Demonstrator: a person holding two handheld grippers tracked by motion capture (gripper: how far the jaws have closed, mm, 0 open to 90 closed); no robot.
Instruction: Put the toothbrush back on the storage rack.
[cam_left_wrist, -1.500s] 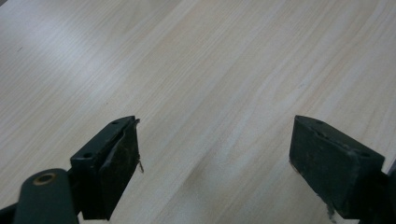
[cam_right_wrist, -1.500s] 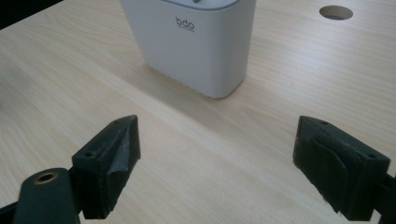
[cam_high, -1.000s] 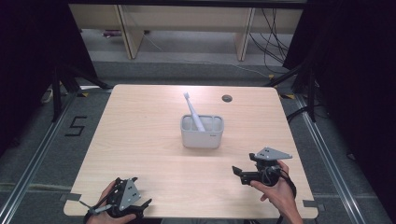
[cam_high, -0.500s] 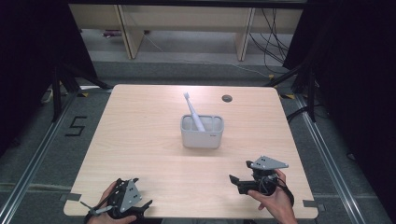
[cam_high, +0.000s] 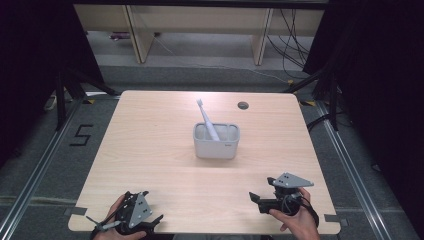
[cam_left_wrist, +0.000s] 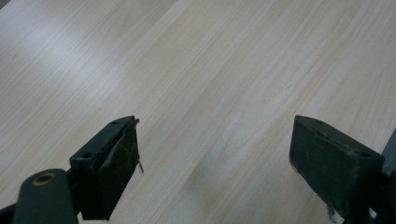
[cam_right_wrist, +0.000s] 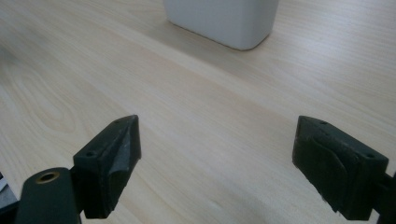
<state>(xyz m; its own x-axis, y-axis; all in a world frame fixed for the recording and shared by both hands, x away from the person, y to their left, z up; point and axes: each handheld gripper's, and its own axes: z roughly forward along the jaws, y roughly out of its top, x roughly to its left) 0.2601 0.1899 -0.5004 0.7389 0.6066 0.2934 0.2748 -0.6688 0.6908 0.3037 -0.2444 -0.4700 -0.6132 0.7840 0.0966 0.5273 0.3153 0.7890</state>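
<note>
A white rectangular holder (cam_high: 216, 140) stands near the middle of the wooden table (cam_high: 150, 150). A pale toothbrush (cam_high: 207, 120) leans in it, head up and to the far left. My left gripper (cam_high: 150, 216) rests at the table's front left edge, held by a hand, open and empty; its jaws stand wide apart over bare wood (cam_left_wrist: 215, 154). My right gripper (cam_high: 257, 200) sits at the front right, also open and empty, pointing left. The holder's base (cam_right_wrist: 224, 21) shows ahead of its jaws (cam_right_wrist: 217, 158).
A small dark round hole (cam_high: 243, 105) lies near the table's far edge. Wooden shelving (cam_high: 200, 30) and cables stand on the floor beyond the table. A tape mark "5" (cam_high: 81, 135) is on the floor at left.
My right gripper has drawn back toward the table's front edge and lowered. The left gripper has stayed nearly still.
</note>
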